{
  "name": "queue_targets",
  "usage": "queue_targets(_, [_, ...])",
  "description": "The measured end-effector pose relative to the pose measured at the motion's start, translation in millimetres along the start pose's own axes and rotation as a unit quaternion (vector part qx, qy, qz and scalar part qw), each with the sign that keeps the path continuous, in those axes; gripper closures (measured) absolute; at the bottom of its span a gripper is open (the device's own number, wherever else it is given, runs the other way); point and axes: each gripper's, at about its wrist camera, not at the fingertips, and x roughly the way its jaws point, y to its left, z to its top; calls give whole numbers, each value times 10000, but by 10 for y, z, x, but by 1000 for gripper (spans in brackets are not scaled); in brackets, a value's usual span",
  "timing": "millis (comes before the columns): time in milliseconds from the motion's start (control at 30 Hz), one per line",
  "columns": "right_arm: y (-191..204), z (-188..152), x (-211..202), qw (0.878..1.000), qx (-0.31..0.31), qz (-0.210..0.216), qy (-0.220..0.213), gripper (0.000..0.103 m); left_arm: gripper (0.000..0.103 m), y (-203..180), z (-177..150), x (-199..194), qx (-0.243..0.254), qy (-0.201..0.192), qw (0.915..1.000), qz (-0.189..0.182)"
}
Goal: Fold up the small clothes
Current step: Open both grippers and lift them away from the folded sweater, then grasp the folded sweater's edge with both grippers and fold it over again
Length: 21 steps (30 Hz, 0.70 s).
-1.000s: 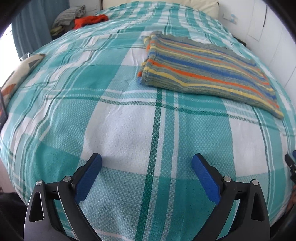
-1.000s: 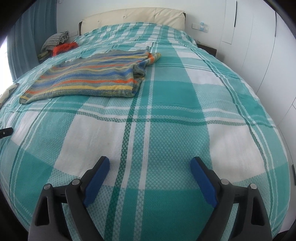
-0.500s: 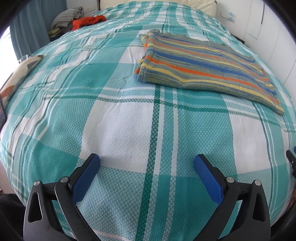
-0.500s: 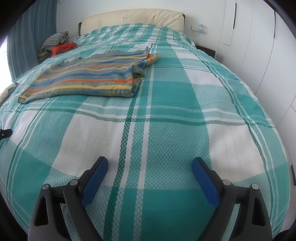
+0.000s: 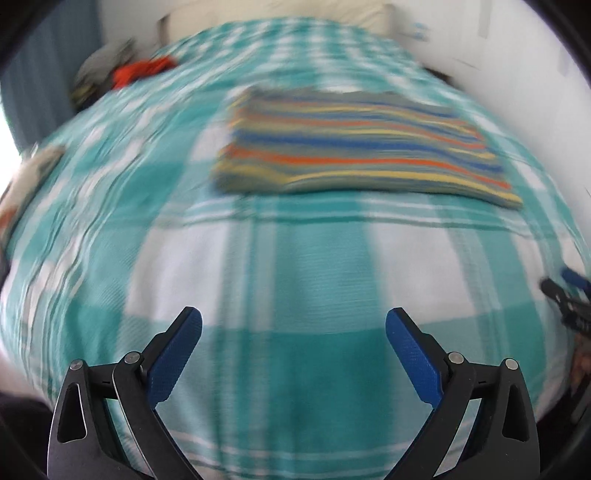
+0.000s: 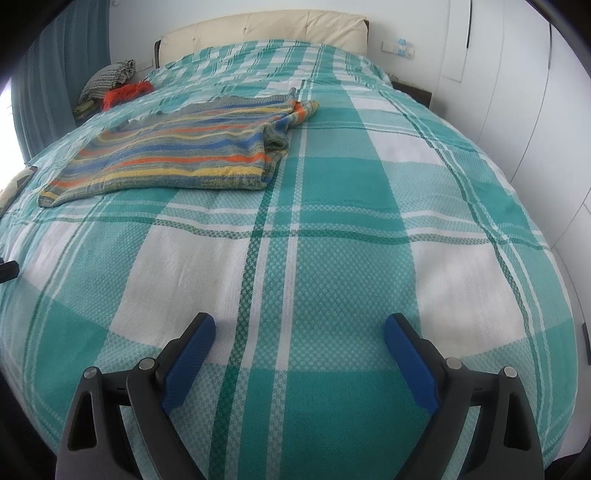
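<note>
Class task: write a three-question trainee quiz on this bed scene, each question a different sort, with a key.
1. True or false: the left claw is shut on the striped garment.
2. Multiple choice: the striped garment lies on A) the plaid bedspread, B) the floor, C) a chair.
3. Fill in: beside the orange cloth near the headboard lies a ____ checked cloth.

Key: 1 false, both claws, right claw included, are open and apart from the garment; 2 A; 3 grey.

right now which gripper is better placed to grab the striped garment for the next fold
Left, probably. The striped garment lies straight ahead of the open left gripper; for the open right gripper it sits far off to the left.
</note>
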Motion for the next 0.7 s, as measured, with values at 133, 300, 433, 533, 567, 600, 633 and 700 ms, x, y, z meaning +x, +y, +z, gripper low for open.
queue_targets(133, [-143,52,-76,9989,368,292,43,11,3,-650,225,85,1061,-149,9935,-383])
queue_targets(300, [-437,219,-206,9937,1017,402,-240,12,4,-1354,756,434,1439,-175,9853,-901])
queue_targets(433, [-723,583,-135,9925,1044,576,-263,12,8,-1978,1011,747,1927,-146,9727,-1281])
queue_targets(533, [-909,1037,119,9898,970,1039,-104,12,12,-2337,1009,921,2533,-201,9598,-1195])
queue_targets(567, [-967,1245,293,9841,1030,1442,67,14,12,-2374,1003,941,2601,-258,9582,-1160])
queue_targets(600, [-985,1380,428,9788,1087,1724,208,17,17,-2386,1019,975,2574,-295,9585,-1190])
queue_targets(633, [-997,1570,643,9696,1158,2108,455,19,23,-2365,1047,1005,2417,-277,9618,-1257])
queue_targets(700, [-956,1851,1010,9548,1260,2553,853,29,69,-2277,1087,1020,2101,-297,9695,-1230])
